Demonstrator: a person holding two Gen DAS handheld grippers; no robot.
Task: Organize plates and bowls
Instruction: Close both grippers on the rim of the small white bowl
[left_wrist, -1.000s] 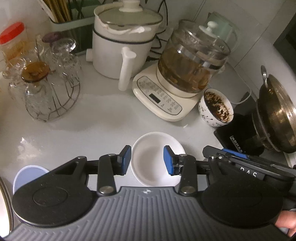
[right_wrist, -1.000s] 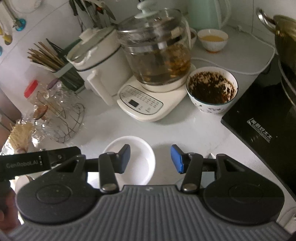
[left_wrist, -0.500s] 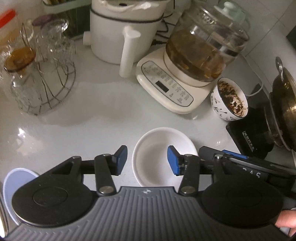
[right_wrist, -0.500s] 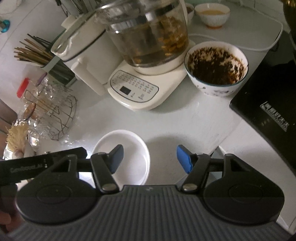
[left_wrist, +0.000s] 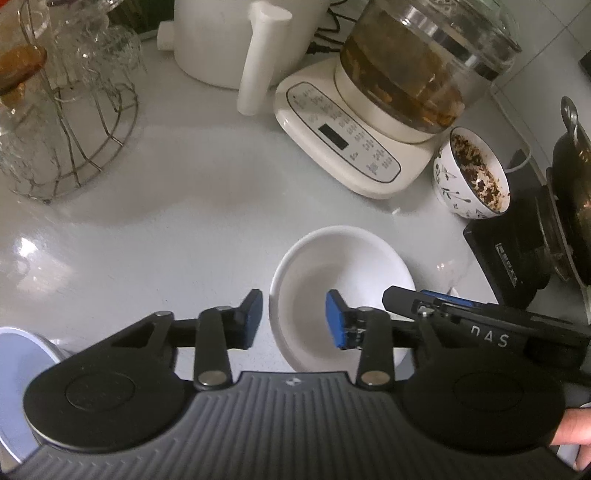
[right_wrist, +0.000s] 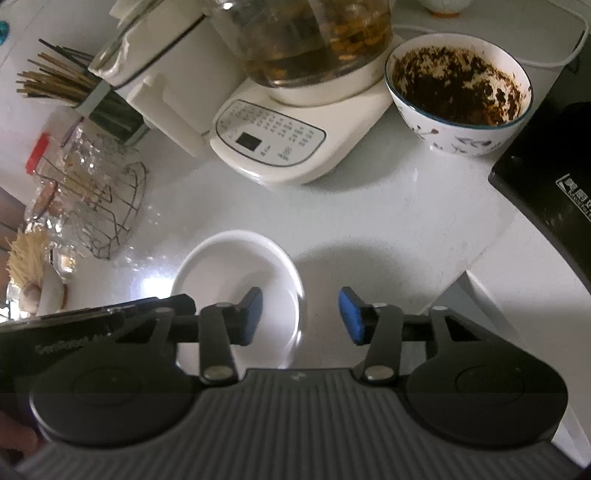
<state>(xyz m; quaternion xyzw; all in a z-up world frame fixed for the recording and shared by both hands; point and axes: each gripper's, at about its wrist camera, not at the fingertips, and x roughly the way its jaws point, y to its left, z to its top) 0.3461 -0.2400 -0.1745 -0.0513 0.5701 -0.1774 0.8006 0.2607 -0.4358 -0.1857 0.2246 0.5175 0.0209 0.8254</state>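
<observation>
Lower centre, both views: white bowl (left_wrist: 334, 266) sits on the countertop (left_wrist: 177, 221), empty, round, smooth glossy ceramic, shallow sloped wall.
Left gripper (left_wrist: 293, 319): jaws apart and just been closing; blue pads straddle the bowl's left rim, one pad outside, one over the inside, no pad pressing on the rim.
Right gripper (right_wrist: 301, 317): jaws apart, just been closing; left pad over the bowl's inside, right pad over bare counter, bowl's right rim between them, not clamped.
Pose: both grippers tilt steeply down at the bowl from the bottom edge of their frames; black bodies, ribbed grey housing.
Cross view: right gripper's black arm enters left wrist frame at lower right; left gripper's arm enters right wrist frame at lower left.
Person: fingers (left_wrist: 574, 430) at lower right edge, left wrist view.
Countertop: white, shiny, speckled, light glare at left.
Patterned bowl (right_wrist: 458, 92): upper right, white with dark leaf print, dark crusted residue inside.
Glass kettle (left_wrist: 417, 62): top centre-right, clear pot with brown liquid, on cream base with button panel.
White pot (left_wrist: 236, 40): top centre, matte, straight handle.
Wire rack (left_wrist: 70, 122): upper left, thin metal, clear cut-glass cups on it.
Induction hob (right_wrist: 550, 173): right edge, flat black.
Pale blue disc (left_wrist: 14, 384): lower left edge, partly hidden.
</observation>
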